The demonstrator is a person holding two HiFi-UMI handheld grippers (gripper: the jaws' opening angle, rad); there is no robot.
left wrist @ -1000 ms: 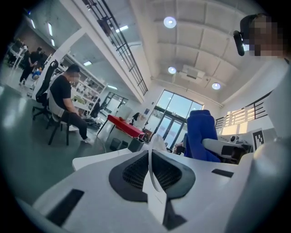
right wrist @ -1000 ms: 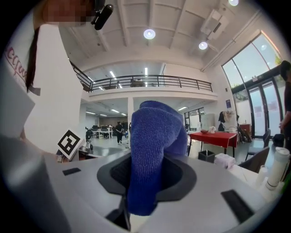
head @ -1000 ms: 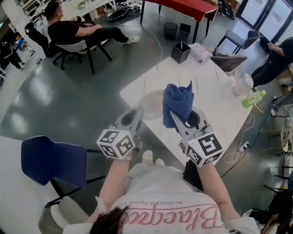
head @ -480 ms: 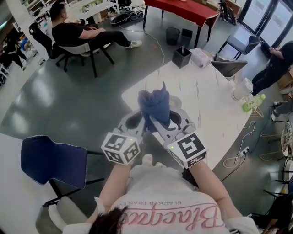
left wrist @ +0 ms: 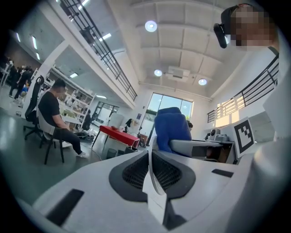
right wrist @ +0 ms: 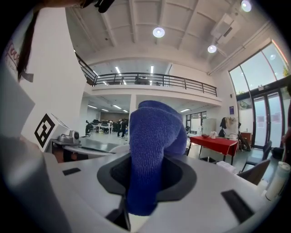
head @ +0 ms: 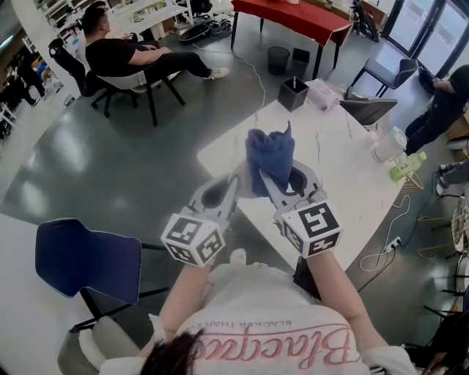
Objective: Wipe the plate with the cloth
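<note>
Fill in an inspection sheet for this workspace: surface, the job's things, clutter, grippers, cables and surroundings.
Surface: white table, veined top, bare at the near end.
Job's things: blue cloth, bunched and standing up; white plate, seen edge-on.
Clutter: black box, white packet, white jug and green bottle, all toward the table's far and right sides.
Grippers: left gripper, jaws closed on the white plate's rim; right gripper, jaws closed on the blue cloth.
Cables: white cable hanging off the table's right edge.
Surroundings: seated person, blue chair, red table, grey floor.
</note>
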